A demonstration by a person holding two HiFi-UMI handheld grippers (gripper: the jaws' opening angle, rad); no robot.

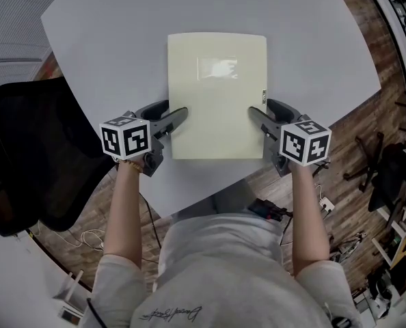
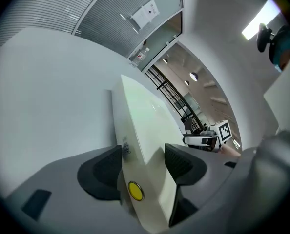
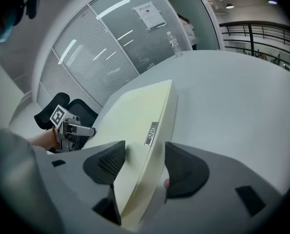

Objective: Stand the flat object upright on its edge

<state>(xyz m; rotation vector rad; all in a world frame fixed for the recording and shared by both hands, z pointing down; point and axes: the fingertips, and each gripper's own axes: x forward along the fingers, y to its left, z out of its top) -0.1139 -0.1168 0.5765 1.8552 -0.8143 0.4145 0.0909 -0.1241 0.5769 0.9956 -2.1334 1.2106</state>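
The left gripper [image 2: 142, 164] straddles the left edge of the pale cream, flat rectangular case [image 1: 217, 108], which lies flat on the light grey bench [image 1: 107, 39]. Its jaws are released. The right gripper [image 3: 145, 162] straddles the right edge, jaws also released. This placement likely prepares a two-sided tilt.

My left gripper [image 1: 172, 113] and right gripper [image 1: 261, 112] are grey, with black pads [image 2: 102, 172] and black-and-white marker cubes [image 1: 126, 138]; my T-shirt [image 1: 223, 279] is pale.

One flat object [image 1: 217, 115]; two grippers, left [image 1: 176, 109] and right [image 1: 260, 106]; one table [image 1: 107, 33].
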